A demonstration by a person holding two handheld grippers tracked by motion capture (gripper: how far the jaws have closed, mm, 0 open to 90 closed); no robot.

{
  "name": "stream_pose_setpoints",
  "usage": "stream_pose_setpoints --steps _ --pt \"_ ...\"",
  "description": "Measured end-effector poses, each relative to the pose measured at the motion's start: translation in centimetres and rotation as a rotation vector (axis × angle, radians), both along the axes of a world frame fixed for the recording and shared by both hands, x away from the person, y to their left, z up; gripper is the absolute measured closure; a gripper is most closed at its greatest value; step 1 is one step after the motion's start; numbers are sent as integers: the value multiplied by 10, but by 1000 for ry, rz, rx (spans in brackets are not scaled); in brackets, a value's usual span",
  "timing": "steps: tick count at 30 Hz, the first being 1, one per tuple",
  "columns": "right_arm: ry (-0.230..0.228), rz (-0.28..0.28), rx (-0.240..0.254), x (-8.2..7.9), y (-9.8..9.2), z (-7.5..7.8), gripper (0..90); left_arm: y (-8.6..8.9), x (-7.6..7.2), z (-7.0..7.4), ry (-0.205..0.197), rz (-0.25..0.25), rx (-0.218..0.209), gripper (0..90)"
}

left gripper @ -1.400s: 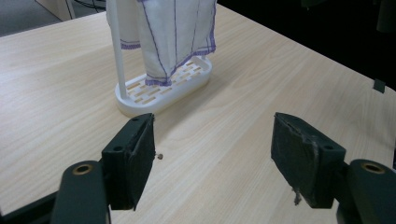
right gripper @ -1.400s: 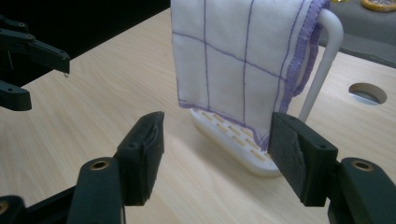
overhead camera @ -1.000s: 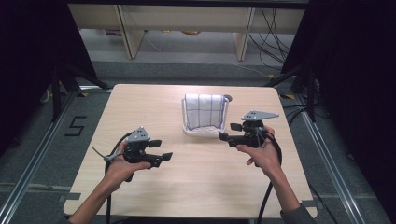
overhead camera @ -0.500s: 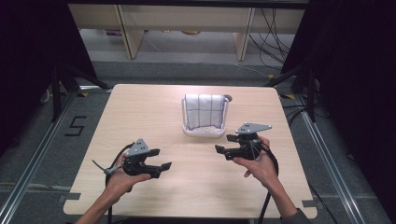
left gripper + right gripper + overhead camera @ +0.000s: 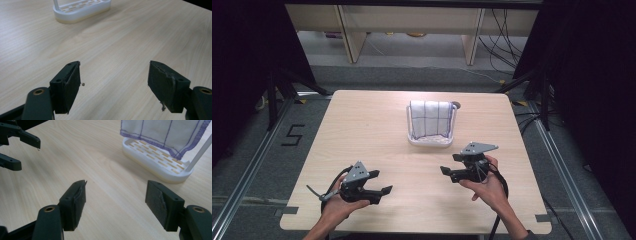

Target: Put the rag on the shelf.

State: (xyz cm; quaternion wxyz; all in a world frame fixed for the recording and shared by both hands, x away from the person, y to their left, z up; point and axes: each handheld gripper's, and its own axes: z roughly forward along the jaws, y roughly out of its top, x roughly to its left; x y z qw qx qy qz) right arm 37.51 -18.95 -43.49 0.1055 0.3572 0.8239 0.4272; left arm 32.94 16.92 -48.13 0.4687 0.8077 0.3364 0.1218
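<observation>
A white cloth with purple grid lines [image 5: 430,119] hangs over a small white rack [image 5: 429,141] at the table's middle back. My left gripper [image 5: 379,182] hovers near the front left of the table, jaws open and empty, pointing right. My right gripper [image 5: 449,164] is in front of the rack and a little to its right, open and empty, pointing left. In the left gripper view the open jaws [image 5: 115,72] frame bare wood, with the rack base [image 5: 82,8] far ahead. In the right gripper view the open jaws [image 5: 116,187] face the rack [image 5: 155,160] and cloth [image 5: 162,132].
The light wooden table [image 5: 362,130] has black drapes on both sides and shelving legs behind it. Cables trail from both grippers off the front edge. The left gripper [image 5: 27,155] appears at the top left of the right gripper view.
Both hands have drawn back toward the table's front edge and sunk lower, away from the rack. The jaws of both grippers stay wide apart and empty.
</observation>
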Motion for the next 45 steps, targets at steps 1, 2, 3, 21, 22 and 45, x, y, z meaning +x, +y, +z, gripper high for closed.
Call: stream_pose_setpoints --steps 1,2,3,21,22,45 --pt "-17 9 -7 -1 0 -1 336 -1 -2 -2 -3 2 -2 258" --pt "-5 12 -13 -2 0 -1 337 -2 -4 -2 2 -1 0 257" --pt "-10 12 -10 -4 0 -3 337 -2 -5 -3 2 -9 5 256" --pt "32 23 -18 -34 -5 -26 287 -6 -32 -16 22 -47 7 247" --pt "41 20 -13 -37 -5 -26 285 -6 -33 -16 29 -50 17 247" --pt "47 65 -123 -83 -9 -54 236 -9 -55 -19 11 -90 115 245"
